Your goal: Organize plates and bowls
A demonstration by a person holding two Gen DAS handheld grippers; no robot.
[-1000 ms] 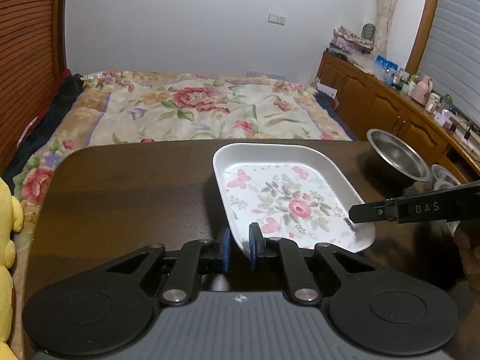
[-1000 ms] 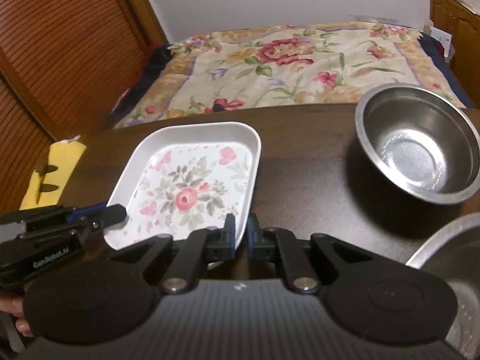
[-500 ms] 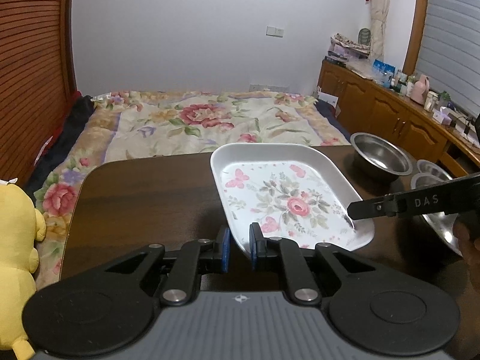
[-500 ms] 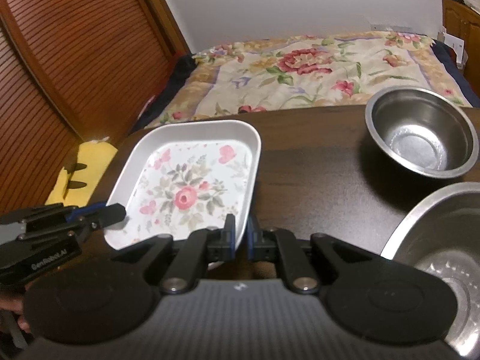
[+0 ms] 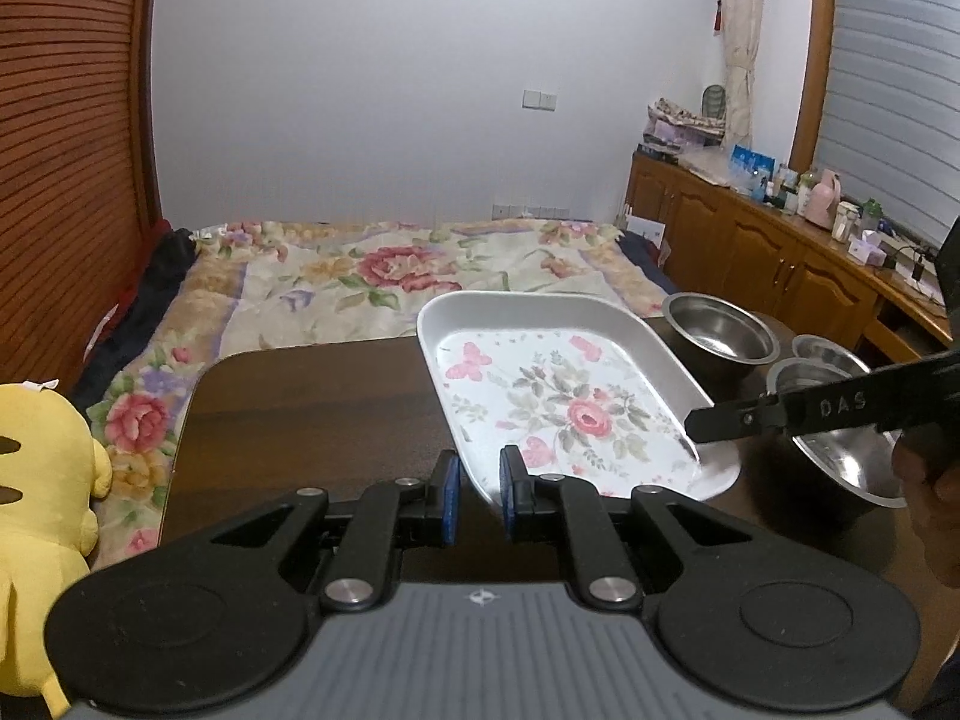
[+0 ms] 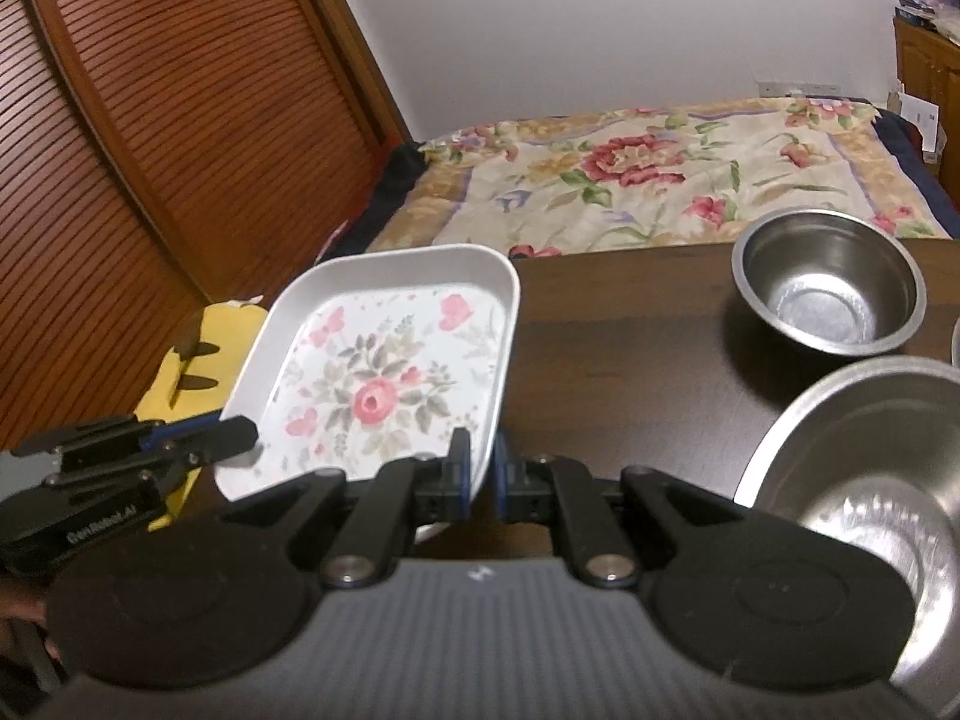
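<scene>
Both hand-held grippers clamp the plate (image 5: 558, 396) rim: left hand-held gripper (image 5: 477, 495), right hand-held gripper (image 6: 480, 480). Plate lifted above table (image 5: 312, 414); steel bowls (image 6: 828, 288) beside it.

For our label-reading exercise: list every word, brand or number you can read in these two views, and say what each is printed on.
"DAS": on the black finger of the right gripper, left wrist view.
"GenRobot.AI", blurred but legible: on the black body of the left gripper, right wrist view.
The white floral rectangular plate carries no text.
</scene>
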